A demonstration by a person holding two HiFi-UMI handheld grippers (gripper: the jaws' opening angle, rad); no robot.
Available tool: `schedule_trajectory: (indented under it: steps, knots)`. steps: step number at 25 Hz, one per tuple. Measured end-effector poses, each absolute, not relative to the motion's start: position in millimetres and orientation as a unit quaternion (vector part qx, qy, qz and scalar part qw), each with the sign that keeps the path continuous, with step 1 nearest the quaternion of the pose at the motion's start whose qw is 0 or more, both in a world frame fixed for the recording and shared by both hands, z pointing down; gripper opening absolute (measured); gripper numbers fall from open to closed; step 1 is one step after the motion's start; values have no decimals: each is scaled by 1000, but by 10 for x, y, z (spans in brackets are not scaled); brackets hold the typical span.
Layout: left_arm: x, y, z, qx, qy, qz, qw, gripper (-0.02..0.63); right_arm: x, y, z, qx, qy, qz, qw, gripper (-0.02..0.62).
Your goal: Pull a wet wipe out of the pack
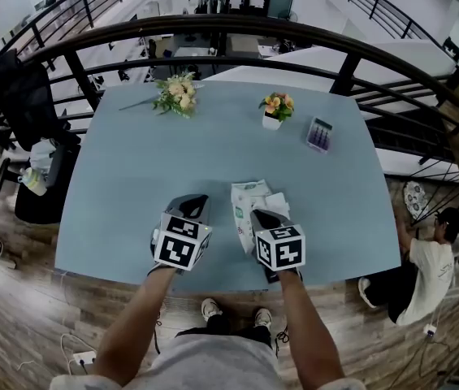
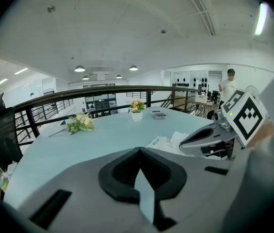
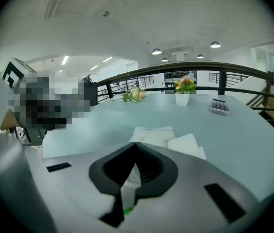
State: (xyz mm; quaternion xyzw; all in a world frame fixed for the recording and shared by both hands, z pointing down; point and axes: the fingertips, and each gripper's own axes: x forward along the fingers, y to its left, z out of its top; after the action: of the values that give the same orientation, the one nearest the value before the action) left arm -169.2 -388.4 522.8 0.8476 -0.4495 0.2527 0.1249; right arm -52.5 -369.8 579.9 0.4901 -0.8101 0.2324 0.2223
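Observation:
The wet wipe pack (image 1: 245,195), white with green print, lies near the front edge of the pale blue table (image 1: 132,177). A white sheet (image 3: 187,143) spreads from its right side. My right gripper (image 1: 259,214) rests its tips on the pack's near end. Its jaws are shut, and a crumpled strip of white wipe (image 3: 133,176) shows between them in the right gripper view. My left gripper (image 1: 197,200) hovers just left of the pack, apart from it. It is shut with nothing in it, and only table shows through its slit (image 2: 139,149). The pack (image 2: 163,141) and the right gripper (image 2: 181,147) lie to its right.
A loose flower bunch (image 1: 176,94), a small pot of flowers (image 1: 275,108) and a calculator (image 1: 319,134) sit at the table's far side. A dark curved railing (image 1: 237,31) runs behind the table. A person (image 1: 424,262) is on the floor to the right.

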Motion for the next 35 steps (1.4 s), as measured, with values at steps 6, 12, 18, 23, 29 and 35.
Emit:
schedule_trajectory:
  steps: [6, 12, 18, 23, 29, 35]
  knots:
    - [-1653, -3858, 5175, 848, -449, 253, 121, -3, -490, -3690, 5724, 492, -811, 227, 219, 5]
    - [-1596, -3852, 5118, 849, -450, 250, 118, -3, -422, -3702, 5628, 496, -812, 219, 215, 5]
    - [-1532, -3840, 5047, 850, -451, 246, 115, -3, -373, -3718, 5502, 497, -815, 209, 211, 5]
    - [-1508, -3825, 4984, 849, -457, 241, 113, -3, -349, -3713, 5433, 494, -819, 203, 212, 5]
    - [-1476, -3804, 4937, 844, -466, 238, 113, -3, -304, -3724, 5364, 488, -824, 196, 211, 5]
    - [-1466, -3766, 4862, 839, -479, 234, 110, -3, -291, -3726, 5269, 480, -831, 188, 208, 5]
